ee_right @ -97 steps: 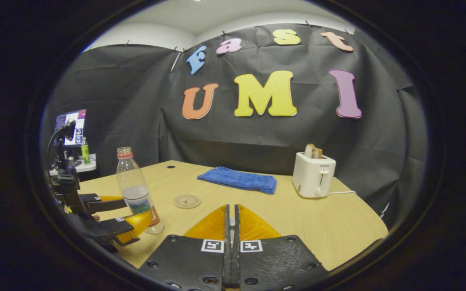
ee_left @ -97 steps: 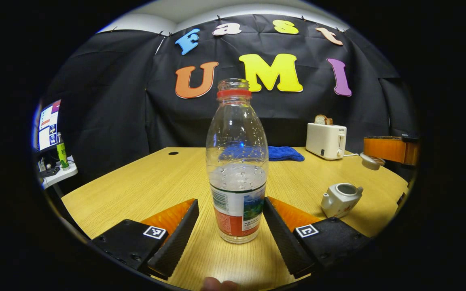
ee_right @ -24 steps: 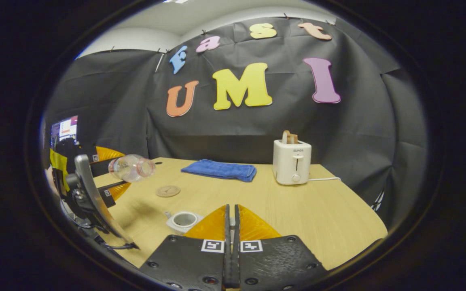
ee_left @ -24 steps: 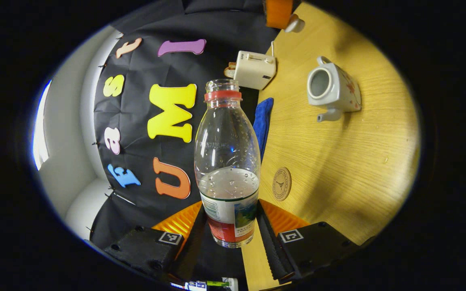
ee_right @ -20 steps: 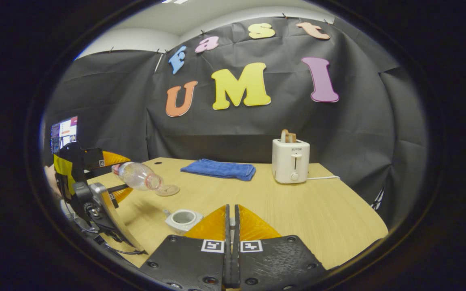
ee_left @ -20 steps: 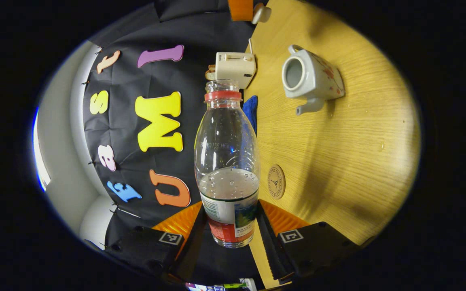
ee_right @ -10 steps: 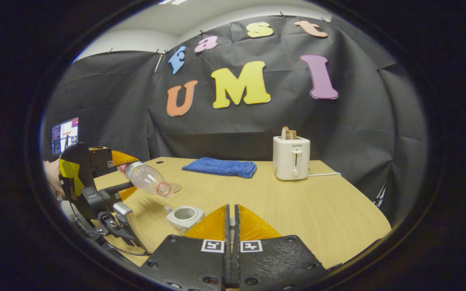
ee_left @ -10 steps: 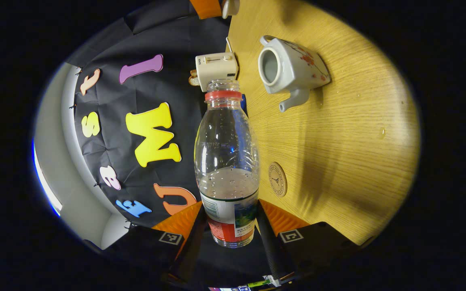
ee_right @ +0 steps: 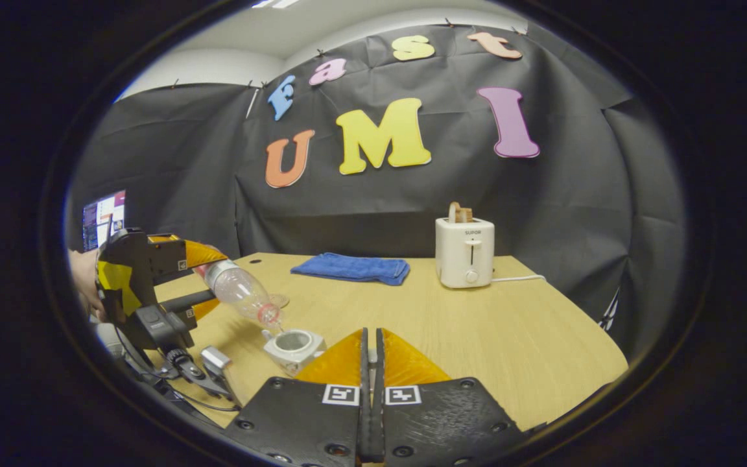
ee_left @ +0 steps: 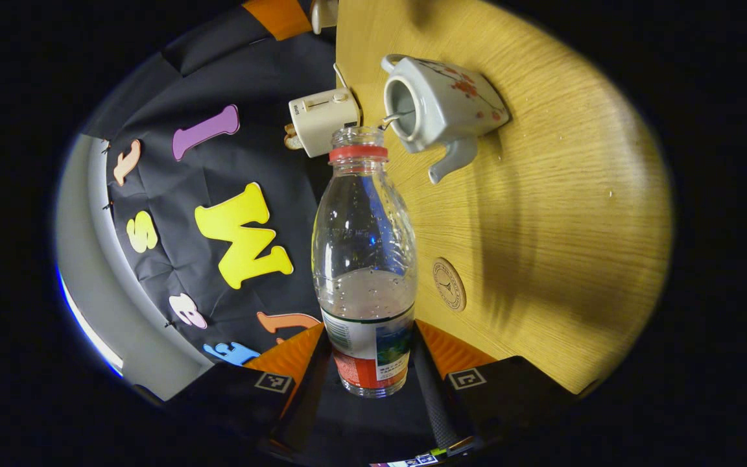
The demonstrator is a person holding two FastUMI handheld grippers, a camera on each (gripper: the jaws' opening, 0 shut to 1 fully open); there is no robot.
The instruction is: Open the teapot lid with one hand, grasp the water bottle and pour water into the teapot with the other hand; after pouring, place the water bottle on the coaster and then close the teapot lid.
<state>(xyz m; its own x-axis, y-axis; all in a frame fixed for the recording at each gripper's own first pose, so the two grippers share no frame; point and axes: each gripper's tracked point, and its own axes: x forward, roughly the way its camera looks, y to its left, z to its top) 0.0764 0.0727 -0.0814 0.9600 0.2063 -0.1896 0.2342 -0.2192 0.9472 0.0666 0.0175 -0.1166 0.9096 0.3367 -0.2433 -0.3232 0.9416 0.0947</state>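
Note:
A clear water bottle [ee_left: 364,272] with a red neck ring, about a third full, is clamped at its label between the fingers of my left gripper [ee_left: 370,334]. It tilts mouth-down over the white flowered teapot [ee_left: 438,97], and a thin stream of water runs into the open mouth. From the right gripper view the left gripper [ee_right: 208,280] holds the bottle [ee_right: 240,292] slanted above the teapot [ee_right: 292,344]. My right gripper [ee_right: 370,334] is shut on the teapot lid [ee_left: 323,6], held above the table. A round coaster [ee_left: 449,293] lies bare beside the bottle.
On the wooden table [ee_right: 477,337], a white toaster [ee_right: 464,251] with bread stands at the back right. A folded blue cloth [ee_right: 347,267] lies at the back middle. A monitor [ee_right: 102,217] glows at far left, off the table.
The left gripper has tipped the bottle further and brought its mouth down to the teapot's opening; water now runs out. The right gripper has stayed shut and nearly still.

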